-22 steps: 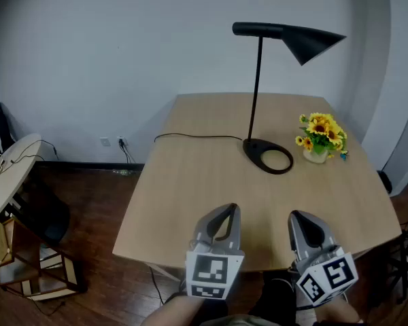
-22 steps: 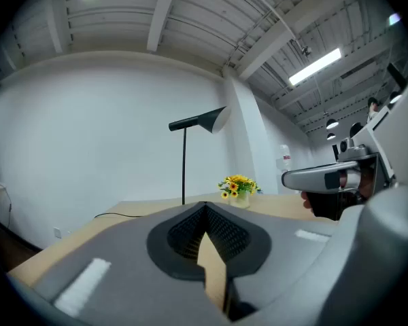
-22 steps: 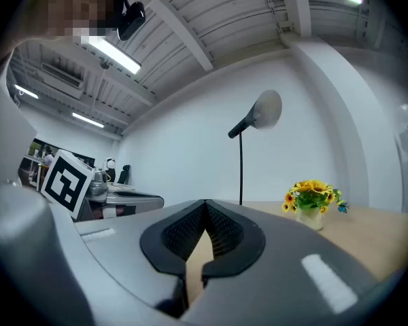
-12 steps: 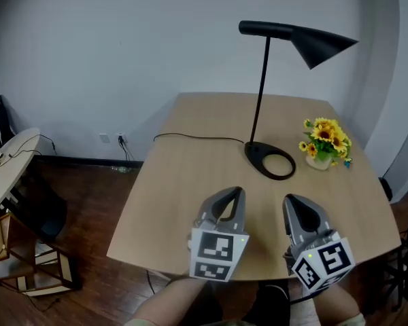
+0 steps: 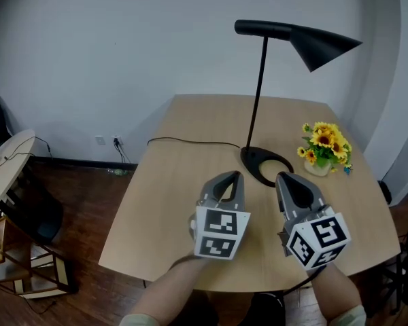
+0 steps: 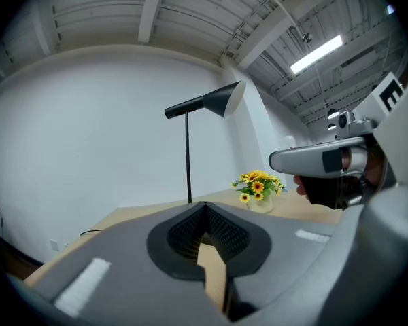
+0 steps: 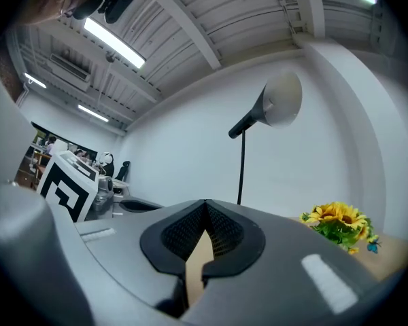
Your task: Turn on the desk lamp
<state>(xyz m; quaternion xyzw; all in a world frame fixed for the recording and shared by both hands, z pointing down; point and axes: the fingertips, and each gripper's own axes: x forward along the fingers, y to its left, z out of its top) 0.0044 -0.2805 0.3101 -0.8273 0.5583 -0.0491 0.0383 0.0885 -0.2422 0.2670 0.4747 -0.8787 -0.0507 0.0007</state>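
A black desk lamp stands at the back of the wooden table (image 5: 183, 202). Its cone shade (image 5: 314, 43) is dark, and a thin pole (image 5: 258, 94) rises from its ring base (image 5: 266, 165). The shade (image 6: 214, 100) also shows high in the left gripper view, and the shade (image 7: 275, 104) in the right gripper view too. My left gripper (image 5: 229, 180) hovers over the table just left of the base, shut and empty. My right gripper (image 5: 287, 180) is shut and empty, close in front of the base. In the gripper views, the left gripper (image 6: 205, 206) and right gripper (image 7: 205, 204) each point toward the lamp.
A small pot of sunflowers (image 5: 324, 148) sits right of the lamp base. The lamp's black cable (image 5: 190, 141) runs left across the table and off its edge. On the floor to the left are a round table (image 5: 7, 168) and a wooden shelf (image 5: 27, 263).
Both grippers have moved forward over the table, from its near edge to just short of the lamp base. Both stayed shut.
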